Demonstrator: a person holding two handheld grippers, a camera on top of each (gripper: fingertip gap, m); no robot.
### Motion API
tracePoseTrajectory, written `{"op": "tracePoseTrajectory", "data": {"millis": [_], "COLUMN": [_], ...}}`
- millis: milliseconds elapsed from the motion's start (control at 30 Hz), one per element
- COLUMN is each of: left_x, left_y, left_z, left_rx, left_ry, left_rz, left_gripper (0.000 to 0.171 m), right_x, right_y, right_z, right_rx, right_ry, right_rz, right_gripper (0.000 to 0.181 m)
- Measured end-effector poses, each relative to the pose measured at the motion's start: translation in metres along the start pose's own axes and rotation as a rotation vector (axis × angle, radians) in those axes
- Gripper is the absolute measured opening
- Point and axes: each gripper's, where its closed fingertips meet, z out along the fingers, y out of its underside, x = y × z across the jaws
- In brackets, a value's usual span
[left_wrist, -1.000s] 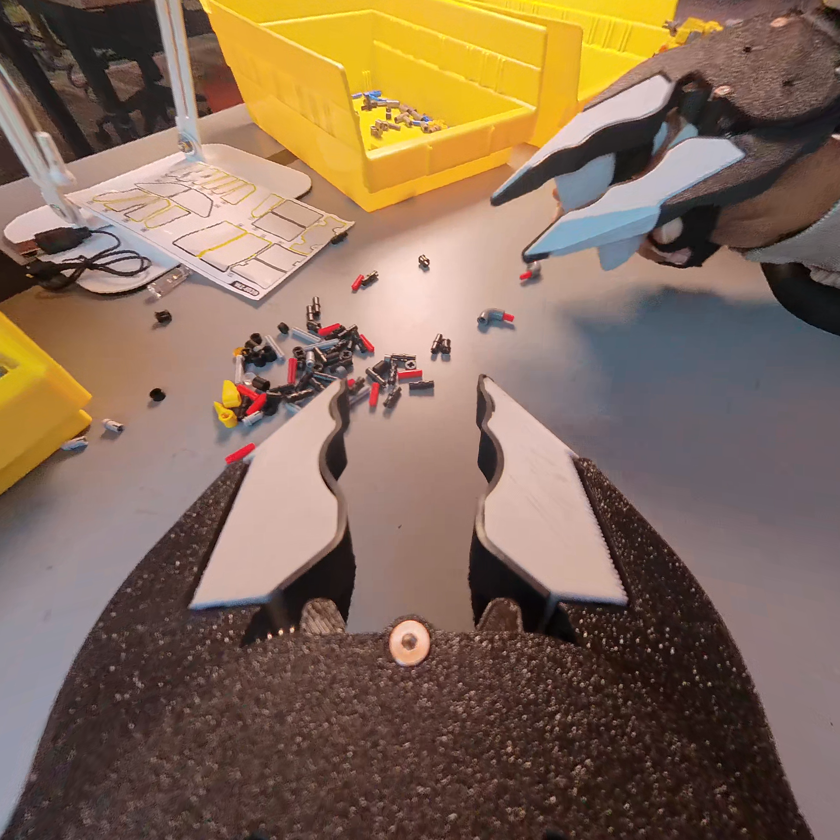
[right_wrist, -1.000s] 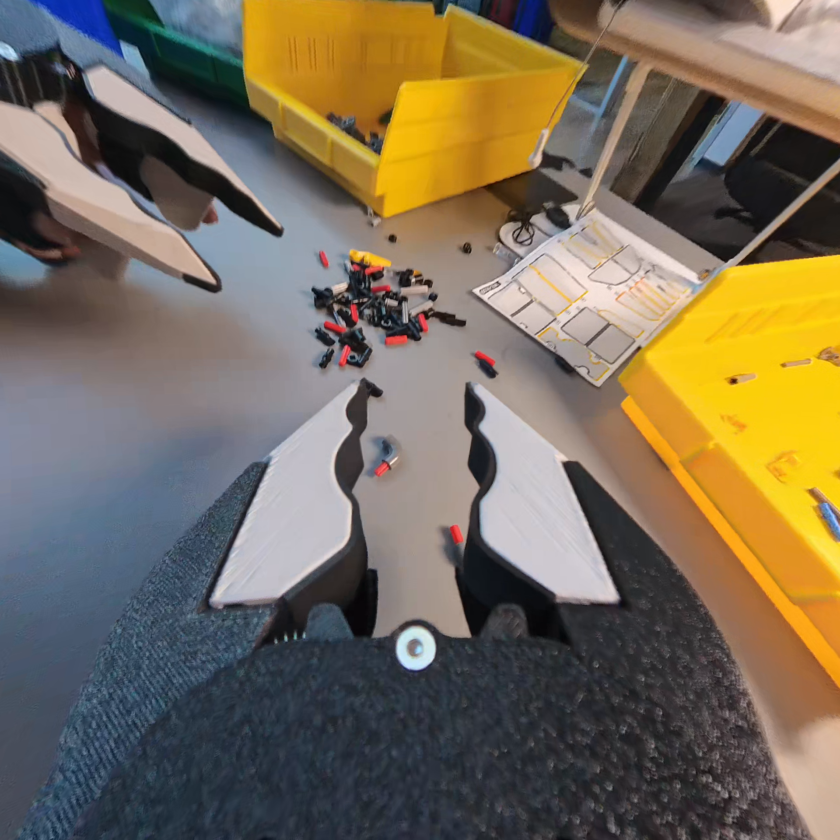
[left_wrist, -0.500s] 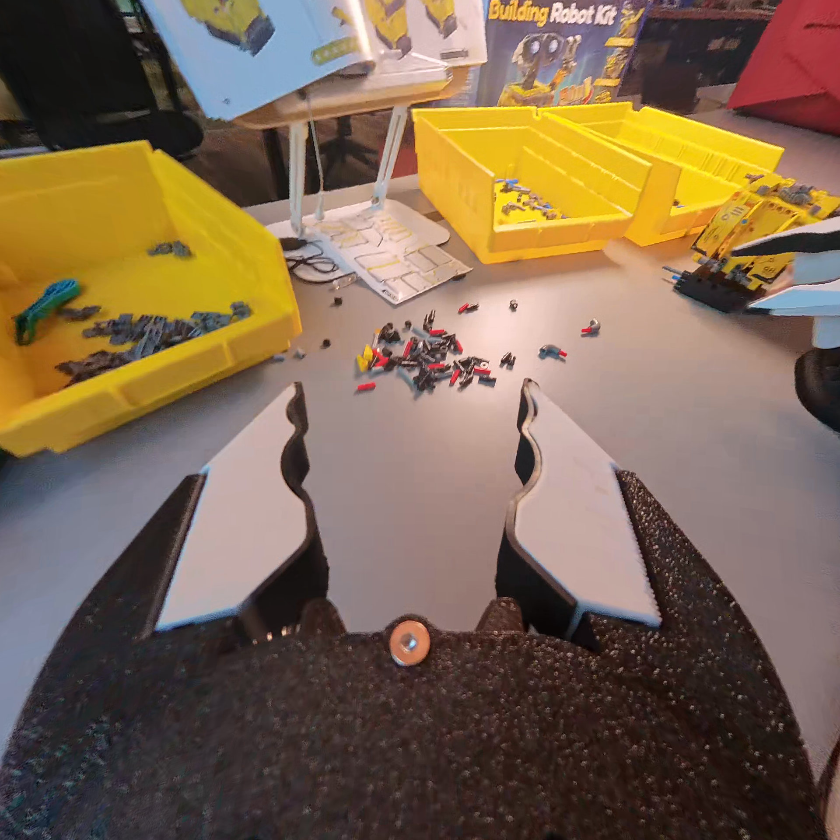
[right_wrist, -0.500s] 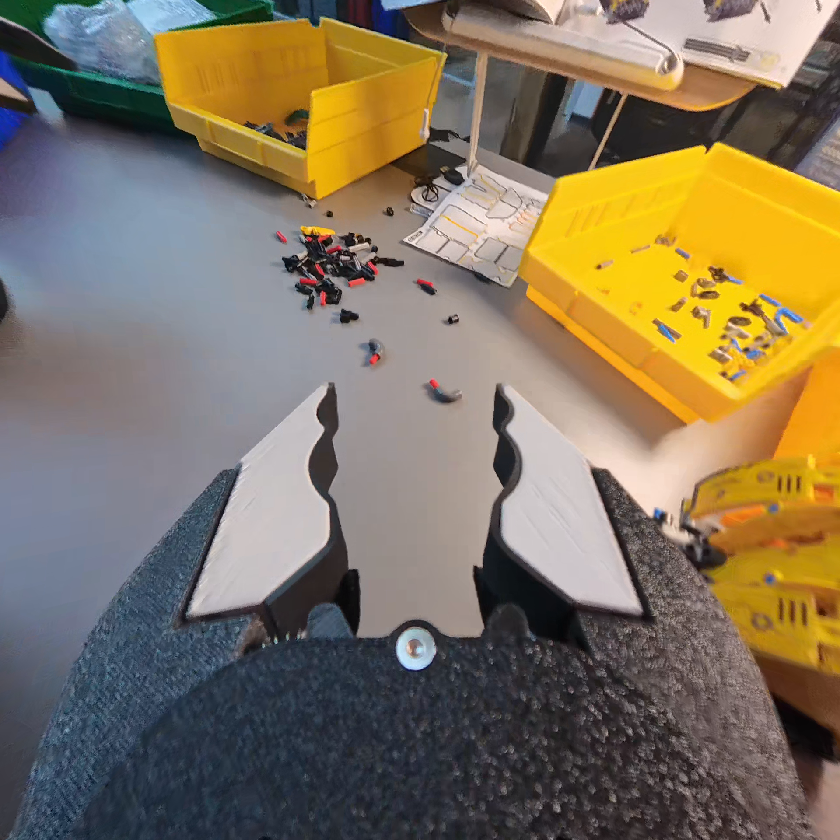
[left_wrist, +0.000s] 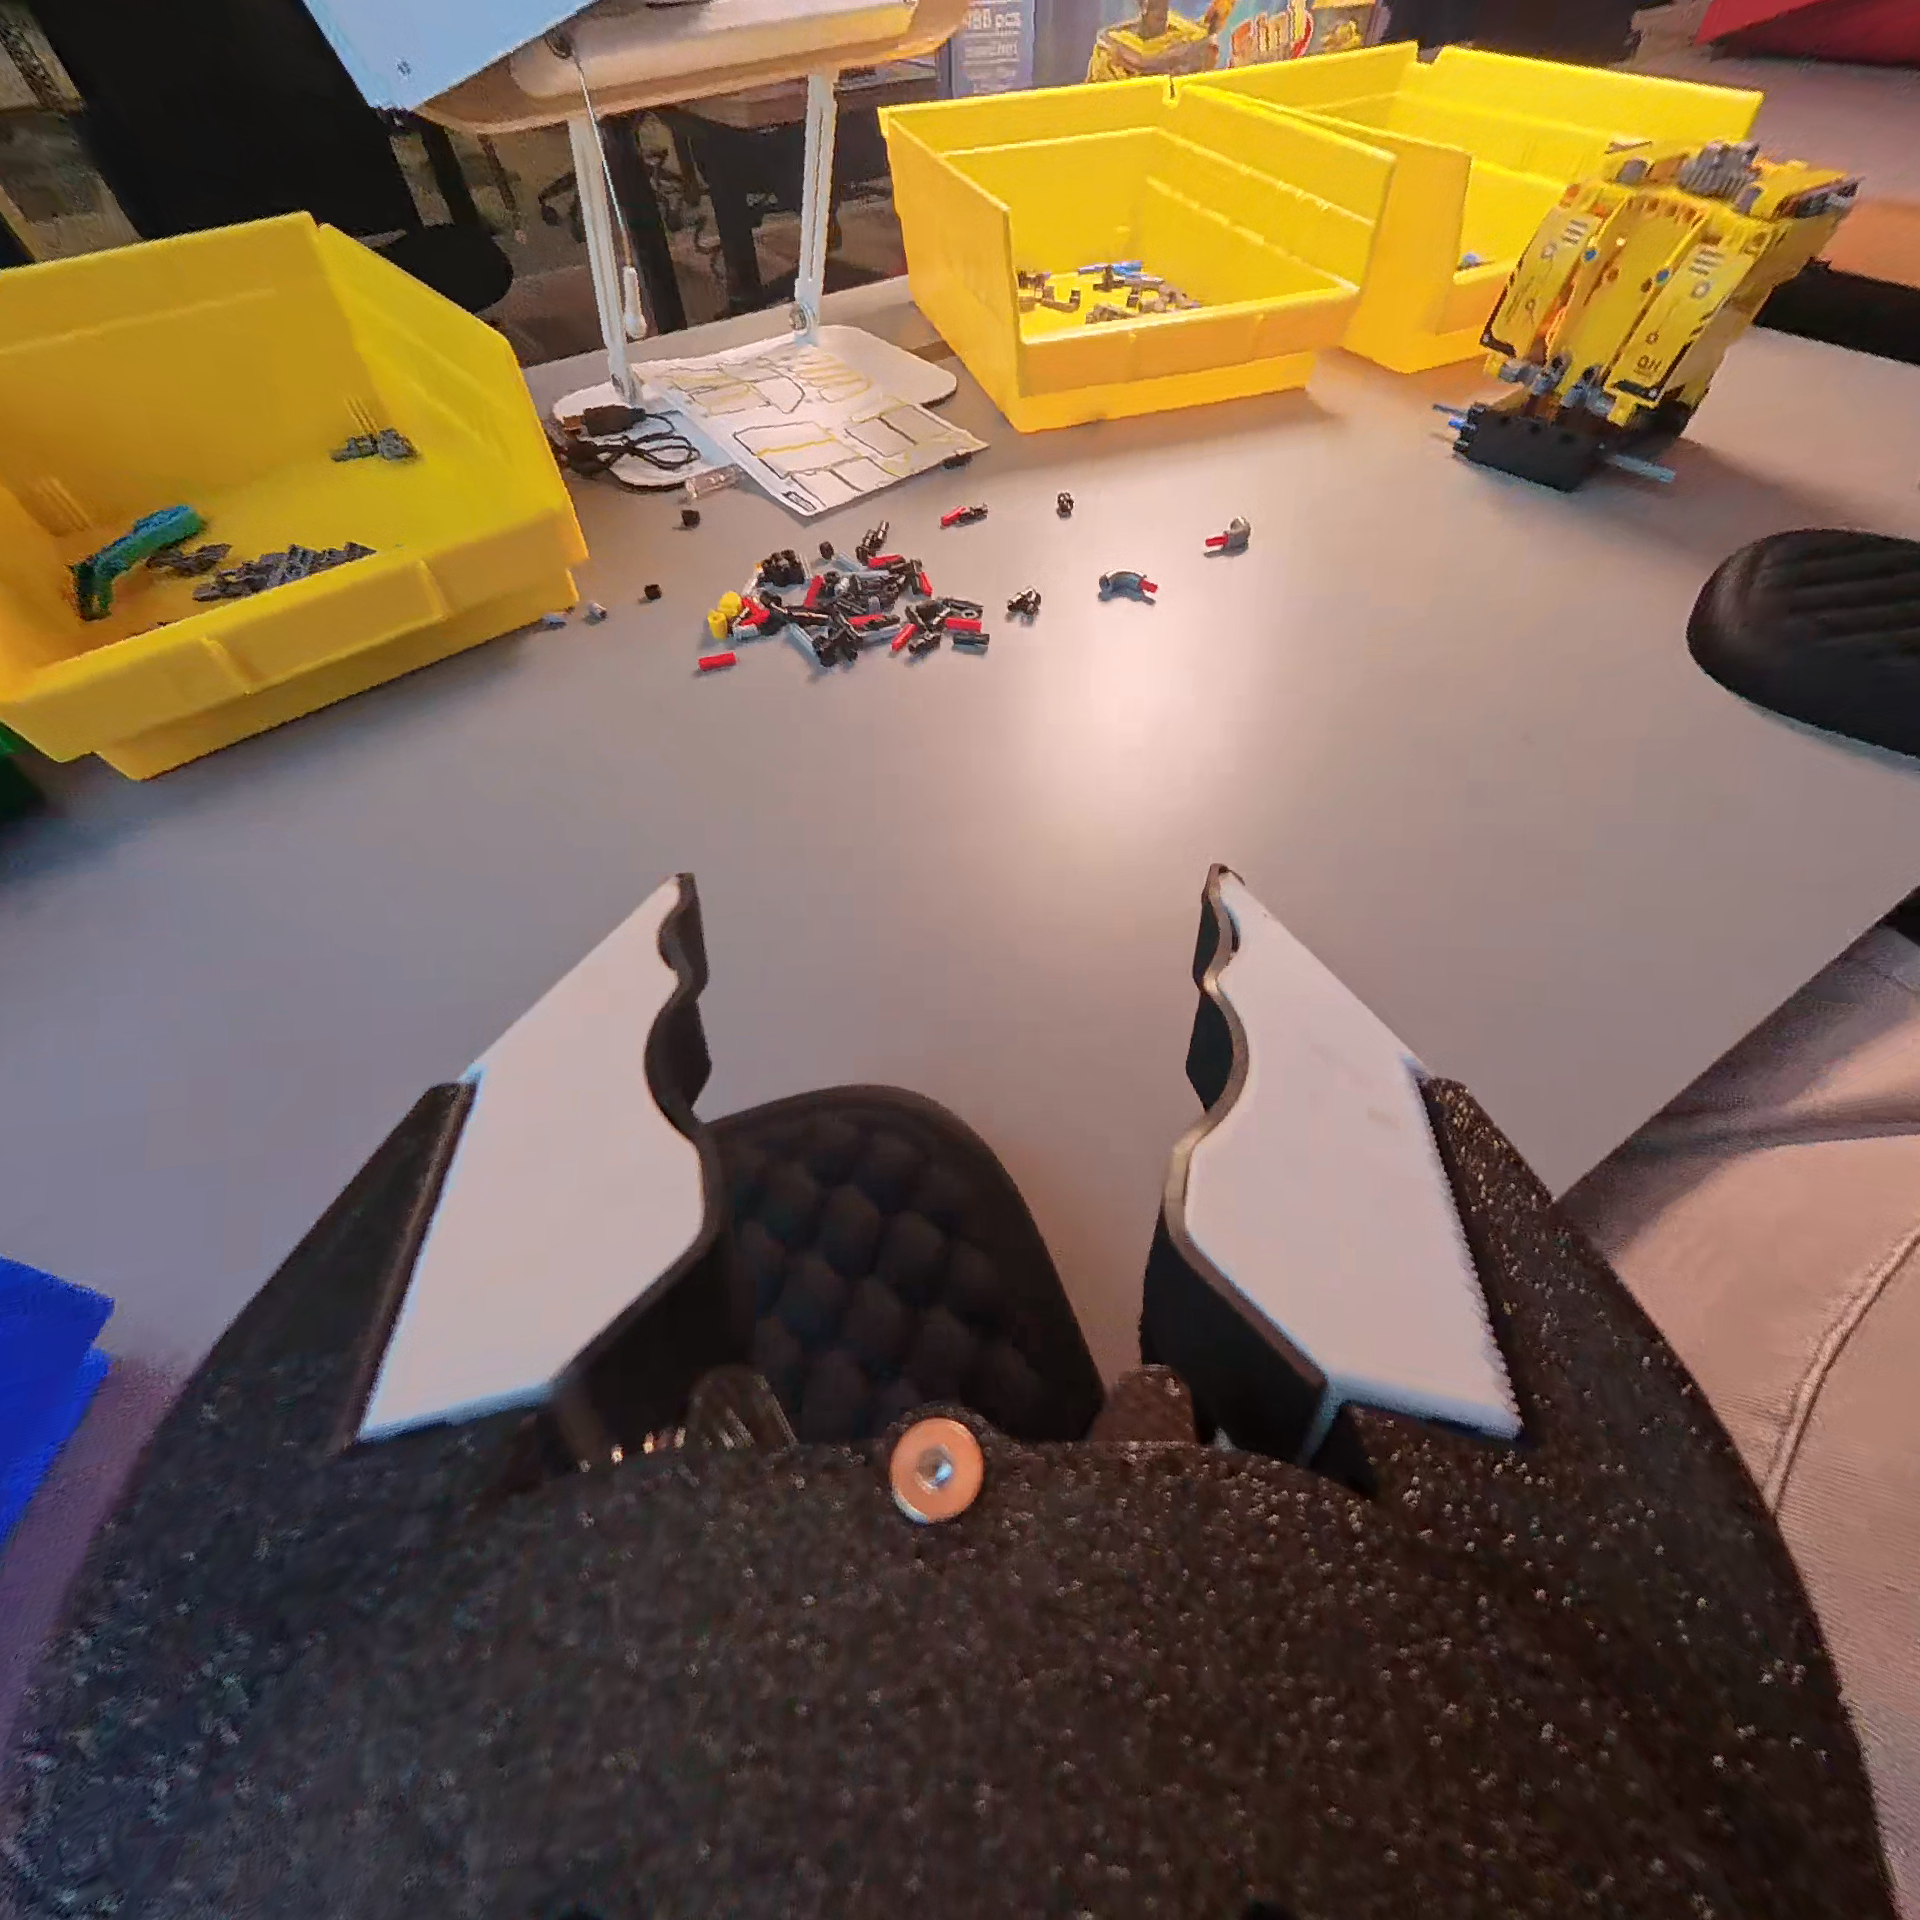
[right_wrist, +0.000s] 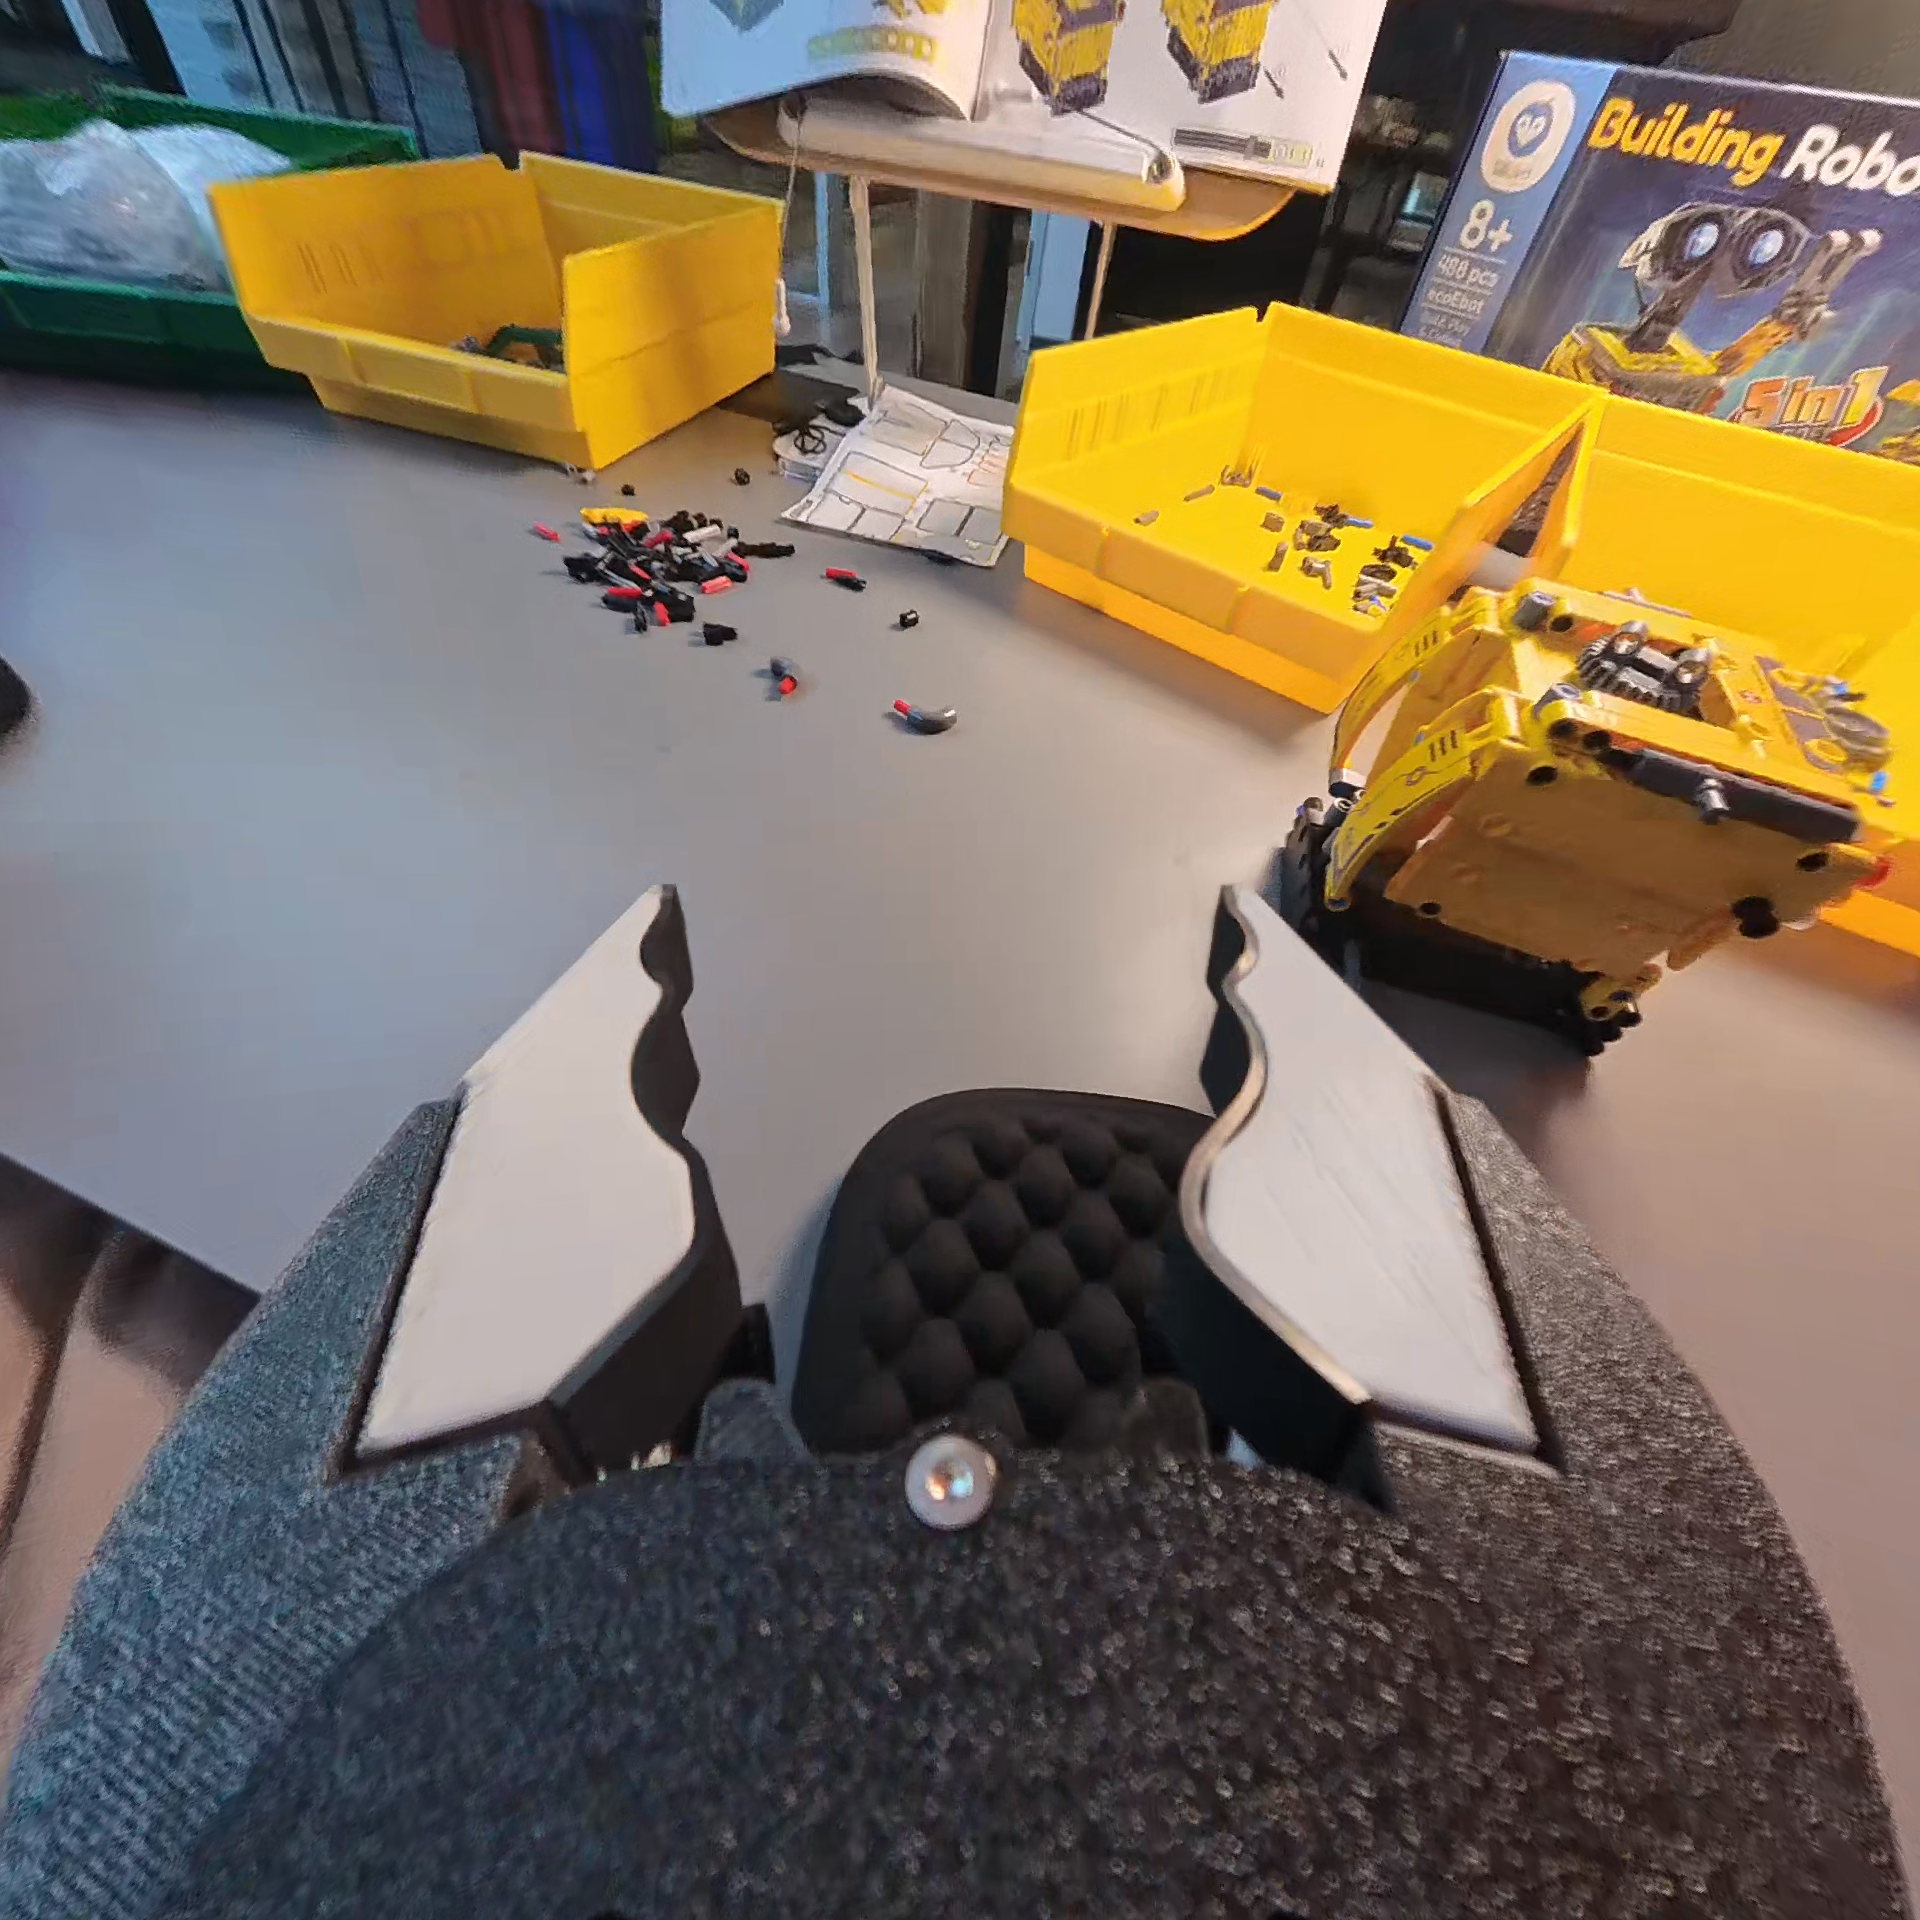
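Note:
My left gripper is open and empty, low over the near edge of the grey table, above a black quilted pad. My right gripper is open and empty too, above another black quilted pad. A pile of small black, red and yellow building pieces lies far ahead in the middle of the table; it also shows in the right wrist view. A part-built yellow brick model lies tilted just right of my right gripper; in the left wrist view it stands at the far right.
Yellow bins hold small parts: one at the left and a pair at the back right. A sticker sheet lies by a white stand with an open booklet. A printed kit box stands behind the bins. A green bin sits far left.
Both grippers have pulled back from the pile of pieces to the near edge of the table and opened wider. The quilted pads now show beneath them.

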Motion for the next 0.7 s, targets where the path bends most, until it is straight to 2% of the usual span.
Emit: {"op": "tracePoseTrajectory", "data": {"millis": [67,167,267,400,567,700], "left_x": [0.005,-0.001,-0.011,-0.021,-0.021,-0.018], "left_y": [0.0,0.002,0.008,0.005,0.013,0.017], "left_z": [-0.005,-0.008,-0.004,0.0,0.011,0.019], "left_rx": [0.014,0.044,0.047,0.056,-0.006,-0.049], "left_ry": [-0.011,-0.052,-0.07,-0.08,-0.075,-0.093], "left_rz": [0.014,0.018,-0.042,-0.1,-0.091,-0.031], "left_gripper": [0.097,0.101,0.108,0.112,0.114,0.115], "right_x": [-0.005,0.023,0.048,0.055,0.066,0.105], "right_y": [-0.003,0.003,0.019,0.038,0.027,0.014], "right_z": [-0.008,-0.019,-0.023,-0.015,-0.011,0.002], "right_rx": [0.002,-0.015,-0.036,-0.078,-0.055,-0.04], "right_ry": [-0.037,0.041,0.09,0.094,0.081,0.161], "right_rz": [0.036,0.022,0.028,0.095,0.145,0.134], "right_gripper": [0.097,0.098,0.099,0.099,0.1,0.103]}}
